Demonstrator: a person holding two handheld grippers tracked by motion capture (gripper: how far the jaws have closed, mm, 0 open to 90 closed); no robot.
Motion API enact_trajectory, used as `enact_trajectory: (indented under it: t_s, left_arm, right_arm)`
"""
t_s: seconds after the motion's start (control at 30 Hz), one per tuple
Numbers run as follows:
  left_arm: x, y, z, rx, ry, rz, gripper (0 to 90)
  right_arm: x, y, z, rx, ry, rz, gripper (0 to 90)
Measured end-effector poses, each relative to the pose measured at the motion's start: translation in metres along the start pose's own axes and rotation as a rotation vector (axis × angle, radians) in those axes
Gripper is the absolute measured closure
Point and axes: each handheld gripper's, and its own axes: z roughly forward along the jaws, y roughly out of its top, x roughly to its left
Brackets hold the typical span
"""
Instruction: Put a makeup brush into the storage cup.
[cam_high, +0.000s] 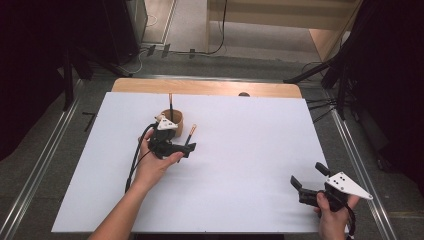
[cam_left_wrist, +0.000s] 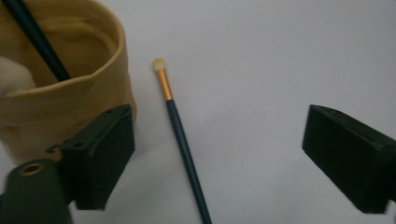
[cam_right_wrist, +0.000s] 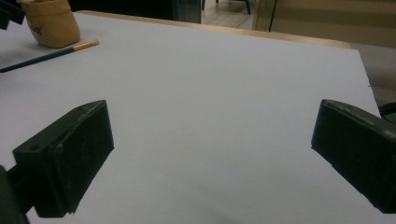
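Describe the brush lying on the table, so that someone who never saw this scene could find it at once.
On the white table, find the tan fabric pot at the far left. Beside it, between the open jaws of the left gripper, lies the brush, flat on the table. Unlike the dark brush standing in the pot, it shows a gold band and a pale tip.

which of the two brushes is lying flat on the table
The brush with the gold ferrule and pale tip, lying on the white table beside the tan pouch, between the open left gripper jaws. The other brush stands inside the pouch.
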Motion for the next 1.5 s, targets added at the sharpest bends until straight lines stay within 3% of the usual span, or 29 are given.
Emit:
enact_trajectory:
  t_s: [0.1,0.13,0.2,0.3,0.4,0.5,0.57,0.73,0.87,1.0,1.17,1.3,1.5]
  left_arm:
    - [0.002,0.002,0.006,0.07,0.043,-0.021,27.8]
    - [0.003,0.002,0.007,0.076,0.038,-0.02,33.7]
    - [0.002,0.004,0.01,0.101,0.019,-0.011,44.4]
    - [0.0,0.007,0.015,0.15,0.044,0.025,54.2]
    - [-0.002,0.011,0.021,0.197,0.072,0.059,60.4]
    - [-0.002,0.014,0.026,0.242,0.065,0.038,65.3]
    - [-0.003,0.014,0.03,0.26,0.105,0.054,68.1]
    - [-0.004,0.014,0.038,0.303,0.134,0.07,73.5]
    - [-0.007,0.014,0.041,0.319,0.14,0.08,77.8]
    - [-0.007,0.015,0.041,0.333,0.13,0.057,84.8]
    - [-0.003,0.017,0.041,0.341,0.108,0.025,85.5]
    - [-0.001,0.015,0.04,0.32,0.094,0.013,85.6]
    - [0.002,0.011,0.031,0.26,0.035,-0.033,85.7]
  right_arm:
    - [0.0,0.0,0.0,0.0,0.0,-0.001,0.0]
    - [0.0,0.0,0.0,0.0,0.001,-0.002,0.0]
    - [0.0,0.0,0.0,0.001,0.001,-0.002,0.0]
    - [0.0,0.0,0.0,0.003,-0.002,-0.003,0.0]
    - [0.0,0.0,0.0,0.004,-0.002,-0.005,0.0]
    - [0.0,0.0,0.0,0.004,-0.002,-0.006,0.0]
    - [0.0,0.0,0.0,0.005,-0.002,-0.008,0.0]
    - [-0.001,-0.001,0.0,0.004,-0.003,-0.005,0.0]
    - [0.0,-0.001,0.0,0.006,-0.003,-0.005,0.0]
    - [0.0,-0.001,0.0,0.007,-0.004,-0.008,0.0]
    - [0.001,0.0,0.001,0.009,-0.004,-0.011,0.0]
    - [0.002,0.0,0.001,0.006,-0.002,-0.01,0.0]
    - [0.002,0.001,0.003,0.007,0.001,-0.001,0.0]
